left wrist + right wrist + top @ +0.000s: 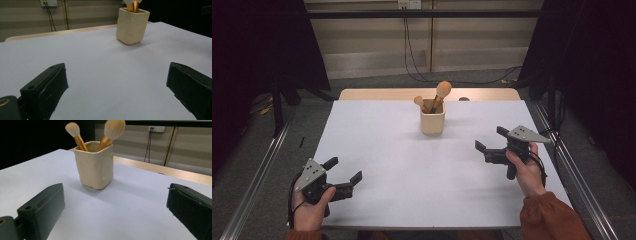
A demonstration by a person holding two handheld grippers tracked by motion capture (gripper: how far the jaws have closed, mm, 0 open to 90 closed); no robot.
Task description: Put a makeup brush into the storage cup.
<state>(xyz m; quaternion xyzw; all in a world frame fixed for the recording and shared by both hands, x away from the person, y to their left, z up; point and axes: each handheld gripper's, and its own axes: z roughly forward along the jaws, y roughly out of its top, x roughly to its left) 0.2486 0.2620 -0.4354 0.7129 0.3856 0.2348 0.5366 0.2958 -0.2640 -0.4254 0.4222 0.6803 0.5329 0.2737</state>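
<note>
The right claw (488, 139) hovered with jaws spread wide and nothing between them, low over the white counter (402, 165) near its right edge. The left claw (345, 169), likewise released and empty, hung near the counter's front left corner. Both pointed toward a cream cup (432, 121) standing upright toward the counter's far side, well apart from each. Two makeup brushes (110, 132) leaned inside it, bristles up.
</note>
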